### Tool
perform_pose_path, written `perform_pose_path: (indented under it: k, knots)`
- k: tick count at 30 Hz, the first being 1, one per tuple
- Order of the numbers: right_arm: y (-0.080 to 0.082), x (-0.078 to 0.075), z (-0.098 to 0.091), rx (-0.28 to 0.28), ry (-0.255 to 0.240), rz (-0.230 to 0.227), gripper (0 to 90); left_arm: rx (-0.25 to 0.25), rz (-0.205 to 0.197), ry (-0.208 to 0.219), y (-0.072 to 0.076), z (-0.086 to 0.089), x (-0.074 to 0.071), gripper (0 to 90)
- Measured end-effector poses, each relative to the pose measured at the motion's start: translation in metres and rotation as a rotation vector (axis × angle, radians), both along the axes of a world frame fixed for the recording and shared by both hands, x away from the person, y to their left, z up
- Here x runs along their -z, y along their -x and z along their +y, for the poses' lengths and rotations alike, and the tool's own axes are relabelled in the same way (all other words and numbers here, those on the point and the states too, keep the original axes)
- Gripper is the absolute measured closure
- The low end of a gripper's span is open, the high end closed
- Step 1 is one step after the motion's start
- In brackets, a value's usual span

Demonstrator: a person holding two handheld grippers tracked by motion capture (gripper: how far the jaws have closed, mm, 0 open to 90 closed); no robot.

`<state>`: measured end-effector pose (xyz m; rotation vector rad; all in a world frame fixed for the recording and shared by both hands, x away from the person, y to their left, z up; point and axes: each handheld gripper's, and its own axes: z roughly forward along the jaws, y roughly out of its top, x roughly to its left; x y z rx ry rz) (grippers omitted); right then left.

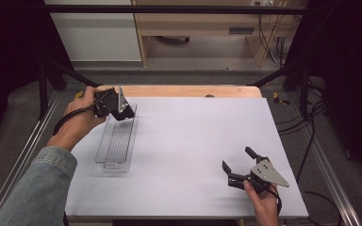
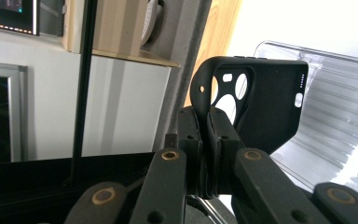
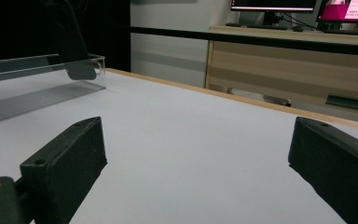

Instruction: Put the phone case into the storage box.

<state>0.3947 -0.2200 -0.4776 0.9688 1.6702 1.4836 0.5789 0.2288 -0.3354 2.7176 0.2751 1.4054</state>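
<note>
The left tool [image 2: 204, 154] is clamped on the edge of a matte black phone case [image 2: 265, 100], an empty soft shell with rounded camera cutouts and small side openings, held tilted above the far end of a clear ribbed tray [image 1: 118, 141] on the tabletop [image 1: 193, 141]. The right tool [image 1: 238, 165] rests near the front right corner, jaws apart.

No text, label or number is legible anywhere.

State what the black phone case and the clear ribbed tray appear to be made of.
Black phone case: probably soft rubbery plastic or silicone; matte, no glare, thin edge pinched between the jaws. Clear ribbed tray: likely hard transparent plastic; glossy, see-through, with moulded ridges.
</note>
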Motion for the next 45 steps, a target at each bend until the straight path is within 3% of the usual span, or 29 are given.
perform_pose_path:
  k: [16, 20, 26, 30, 41, 45]
  knots:
    - [0.001, 0.000, 0.002, -0.006, 0.002, -0.012, 4.6, 0.017, -0.006, -0.034, -0.007, -0.008, 0.004, 84.9]
    - [0.001, -0.001, 0.003, -0.011, 0.005, -0.014, 4.9, 0.022, -0.001, -0.067, -0.009, -0.009, 0.007, 84.9]
    - [0.001, -0.001, 0.002, -0.011, 0.000, -0.008, 4.9, 0.019, 0.005, -0.072, -0.011, -0.008, 0.008, 84.9]
    - [0.001, -0.001, 0.003, -0.012, 0.004, -0.013, 4.9, 0.030, 0.005, -0.049, -0.012, -0.007, 0.005, 84.9]
    - [0.001, -0.001, 0.003, -0.018, 0.012, -0.016, 4.8, 0.039, 0.008, -0.109, -0.013, -0.006, 0.004, 84.9]
    - [0.001, 0.000, 0.003, -0.015, 0.012, -0.012, 4.8, 0.047, 0.013, -0.087, -0.013, -0.006, 0.004, 84.9]
